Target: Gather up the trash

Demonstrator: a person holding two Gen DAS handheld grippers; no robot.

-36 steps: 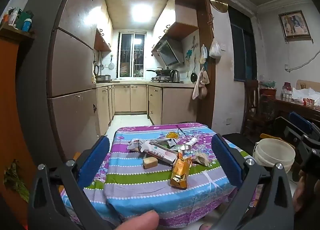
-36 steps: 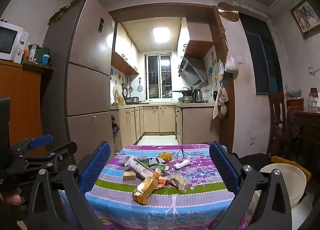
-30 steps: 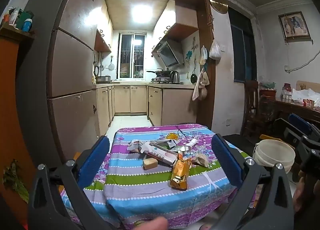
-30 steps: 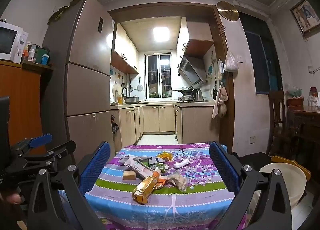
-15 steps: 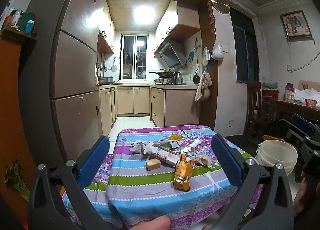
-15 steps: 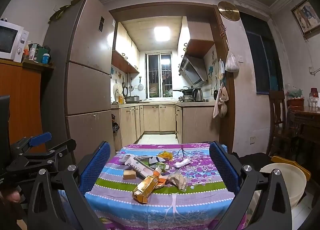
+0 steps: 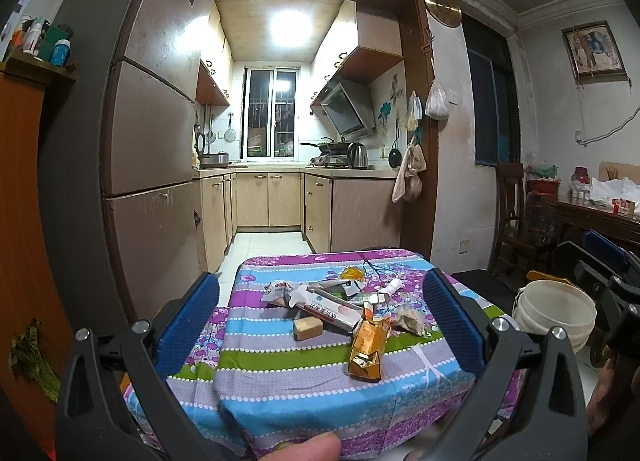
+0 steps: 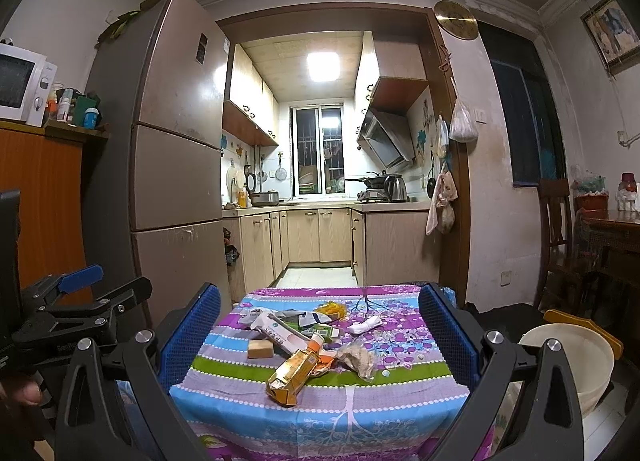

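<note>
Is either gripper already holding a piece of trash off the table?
No: the left gripper and right gripper both stand open and empty, short of the trash, with the orange carton lying on the tablecloth.

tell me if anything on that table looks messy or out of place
Yes. Trash is strewn over the middle of the table: a crushed orange carton, a crumpled wrapper and a long white box lying askew.

L claw (image 7: 320, 325) wide open, nothing between fingers, held level, pointing fwd. R claw (image 8: 318, 335) same: spread wide, empty, level. Fingertip (image 7: 304, 448) visible at bottom edge of L wrist cam.
</note>
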